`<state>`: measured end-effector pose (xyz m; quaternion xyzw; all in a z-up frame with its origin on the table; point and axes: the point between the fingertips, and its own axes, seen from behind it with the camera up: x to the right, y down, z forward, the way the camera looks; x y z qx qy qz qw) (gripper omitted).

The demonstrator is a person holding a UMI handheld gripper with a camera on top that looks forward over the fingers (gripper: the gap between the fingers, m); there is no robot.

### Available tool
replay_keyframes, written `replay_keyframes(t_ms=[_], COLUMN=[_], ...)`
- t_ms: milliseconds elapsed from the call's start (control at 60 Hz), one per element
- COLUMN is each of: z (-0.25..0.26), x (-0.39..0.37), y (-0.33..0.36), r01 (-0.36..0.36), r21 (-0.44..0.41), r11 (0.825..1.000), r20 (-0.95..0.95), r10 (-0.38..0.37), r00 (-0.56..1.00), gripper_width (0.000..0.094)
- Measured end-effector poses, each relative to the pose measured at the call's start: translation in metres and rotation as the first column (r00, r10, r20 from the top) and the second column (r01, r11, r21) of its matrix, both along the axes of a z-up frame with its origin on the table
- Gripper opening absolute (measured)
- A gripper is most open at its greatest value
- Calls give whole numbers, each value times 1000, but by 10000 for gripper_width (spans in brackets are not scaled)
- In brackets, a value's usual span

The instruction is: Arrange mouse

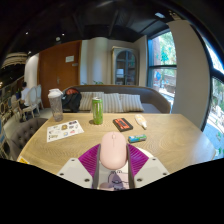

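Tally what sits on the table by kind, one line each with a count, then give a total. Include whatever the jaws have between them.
Mouse, pale pink, between the two pink pads, jaws closed on its sides: 1
Green can: 1
Printed sheet: 1
Dark flat packet: 1
Small white item: 1
Small green item: 1
Total: 6

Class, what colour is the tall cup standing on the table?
Green, seen in the gripper view: the cup.

Mouse (113,152): rear end hidden low between the fingers; pad contact with its sides unclear. Sheet (64,130) print and flat packet (122,124) label too small to read. White item (141,121) by packet too small to identify.
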<state>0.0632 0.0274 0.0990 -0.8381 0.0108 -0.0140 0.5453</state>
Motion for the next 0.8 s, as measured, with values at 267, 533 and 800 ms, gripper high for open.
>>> replay_keyframes(t_ms=[267,533,800], z=[-81,-111,-105], x=[45,52,43], y=[14,9,6], r01=[43,25,-9], r21=[-174,-239,-218], r11=[984,971,976], r20=[0,-64,-100], r10=[-44,-41,-13], r00=[999,997,995], gripper_width=[410,426,853])
